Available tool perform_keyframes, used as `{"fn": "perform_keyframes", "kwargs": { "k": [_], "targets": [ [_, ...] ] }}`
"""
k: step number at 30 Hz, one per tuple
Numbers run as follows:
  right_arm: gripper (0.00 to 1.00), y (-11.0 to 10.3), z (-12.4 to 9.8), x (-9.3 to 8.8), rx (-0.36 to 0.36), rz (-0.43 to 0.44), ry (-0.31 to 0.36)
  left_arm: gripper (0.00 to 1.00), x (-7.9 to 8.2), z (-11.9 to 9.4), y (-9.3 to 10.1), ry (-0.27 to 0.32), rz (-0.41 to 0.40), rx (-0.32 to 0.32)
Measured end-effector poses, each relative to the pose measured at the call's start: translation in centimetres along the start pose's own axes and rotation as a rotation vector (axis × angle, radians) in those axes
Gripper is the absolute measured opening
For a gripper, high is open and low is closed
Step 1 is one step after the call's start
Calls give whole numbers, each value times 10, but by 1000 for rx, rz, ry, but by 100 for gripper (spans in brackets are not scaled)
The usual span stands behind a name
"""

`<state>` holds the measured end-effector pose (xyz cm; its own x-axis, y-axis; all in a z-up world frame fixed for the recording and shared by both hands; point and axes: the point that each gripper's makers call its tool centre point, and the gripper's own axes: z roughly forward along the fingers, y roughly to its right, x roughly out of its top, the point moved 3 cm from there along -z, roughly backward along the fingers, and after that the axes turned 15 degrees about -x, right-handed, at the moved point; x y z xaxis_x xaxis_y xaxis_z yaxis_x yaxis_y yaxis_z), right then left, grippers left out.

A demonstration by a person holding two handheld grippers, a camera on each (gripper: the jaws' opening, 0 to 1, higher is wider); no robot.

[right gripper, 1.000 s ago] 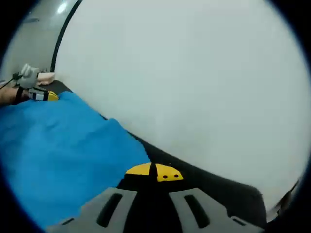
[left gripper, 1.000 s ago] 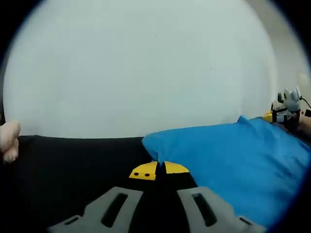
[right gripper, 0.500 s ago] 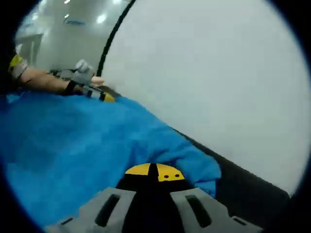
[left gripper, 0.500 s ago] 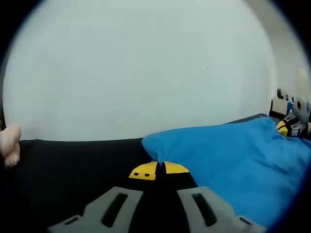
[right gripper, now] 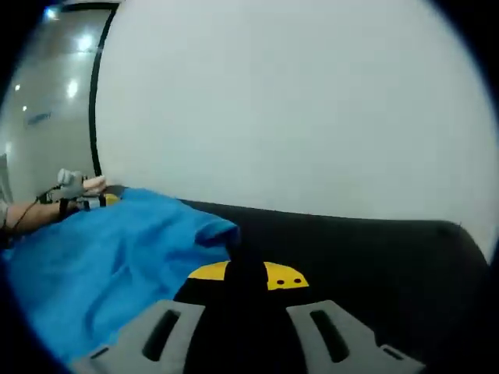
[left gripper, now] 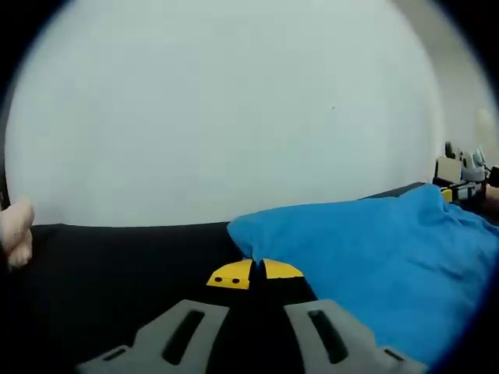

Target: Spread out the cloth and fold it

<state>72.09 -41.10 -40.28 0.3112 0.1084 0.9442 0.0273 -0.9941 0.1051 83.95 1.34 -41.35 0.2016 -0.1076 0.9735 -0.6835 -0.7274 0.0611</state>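
A blue cloth lies on the black table, running from my left gripper off to the right. The left gripper has its yellow tips pressed together on the cloth's near corner. In the right gripper view the cloth spreads to the left, and its folded corner rests on the table just ahead and left of the right gripper. That gripper's yellow tips stand apart with dark table between them and nothing held. The left gripper, held by a hand, shows at the cloth's far end.
A plain white wall rises behind the table. Fingers of a person's hand show at the left edge. Small boxes and gear stand beyond the cloth at far right. Bare black tabletop stretches to the right of the right gripper.
The right gripper's jaws have parted and let go of the cloth corner, which now lies on the table; its view has swung. The left gripper stays shut on its corner.
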Motion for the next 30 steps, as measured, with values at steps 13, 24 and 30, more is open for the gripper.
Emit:
{"fn": "perform_keyframes", "kwargs": {
  "k": [13,24,30],
  "targets": [
    [17,-37,23,5,123,-84,35,1,-2,-10,14,1,28,7],
    [1,-2,15,53,-28,-290,147,1,-2,-16,23,-3,57,5],
    [1,21,4,74,-12,-387,137,1,0,-10,17,-6,74,4]
  ]
}}
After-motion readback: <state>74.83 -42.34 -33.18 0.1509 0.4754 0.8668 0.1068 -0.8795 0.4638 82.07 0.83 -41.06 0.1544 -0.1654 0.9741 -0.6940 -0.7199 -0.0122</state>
